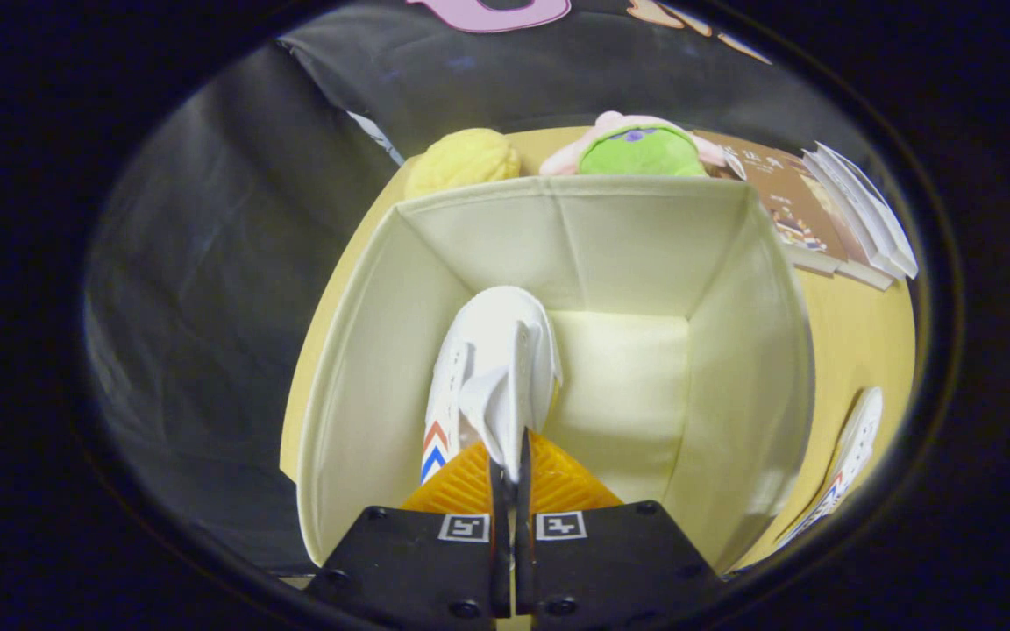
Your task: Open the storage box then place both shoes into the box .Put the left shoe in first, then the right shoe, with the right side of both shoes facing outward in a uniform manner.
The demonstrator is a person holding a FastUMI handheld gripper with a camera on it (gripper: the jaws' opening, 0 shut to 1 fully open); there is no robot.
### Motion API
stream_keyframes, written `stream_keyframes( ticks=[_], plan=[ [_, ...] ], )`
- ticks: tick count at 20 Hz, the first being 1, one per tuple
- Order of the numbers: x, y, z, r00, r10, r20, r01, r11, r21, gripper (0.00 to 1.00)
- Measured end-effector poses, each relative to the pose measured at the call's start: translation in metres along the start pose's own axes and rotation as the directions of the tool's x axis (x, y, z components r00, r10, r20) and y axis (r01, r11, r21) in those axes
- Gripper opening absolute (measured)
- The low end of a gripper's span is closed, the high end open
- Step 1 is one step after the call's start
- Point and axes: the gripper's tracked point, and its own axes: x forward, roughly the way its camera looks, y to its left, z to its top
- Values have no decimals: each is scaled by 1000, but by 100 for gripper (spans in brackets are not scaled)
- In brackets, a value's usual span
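Inside the open box (365,368), claw-pinched (509,469) shoe (492,368).

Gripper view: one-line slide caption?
Tongs shut on white shoe, lowering it into open box; second shoe waits on table outside.

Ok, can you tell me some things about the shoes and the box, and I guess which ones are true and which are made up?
1. The gripper is pinching a white shoe inside the storage box. True: both fingers are shut on part of the shoe.
2. Both shoes are in the box. False: the second shoe lies on the table, outside the box's right wall.
3. The box has its lid on. False: it is open at the top.
4. A green plush toy sits beyond the box. True.
5. The yellow plush toy is inside the box. False: it sits behind the box's far wall.
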Motion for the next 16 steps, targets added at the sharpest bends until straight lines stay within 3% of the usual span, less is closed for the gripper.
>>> stream_keyframes(
  ticks=[2,5,10,16],
  plan=[
    [-4,15,3,998,62,22,-62,998,-25,44],
    [-23,13,5,994,86,74,-79,993,-93,100],
    [-68,5,21,972,144,185,-119,983,-138,98],
    [-119,-55,29,953,88,291,-38,984,-172,100]
  ],
)
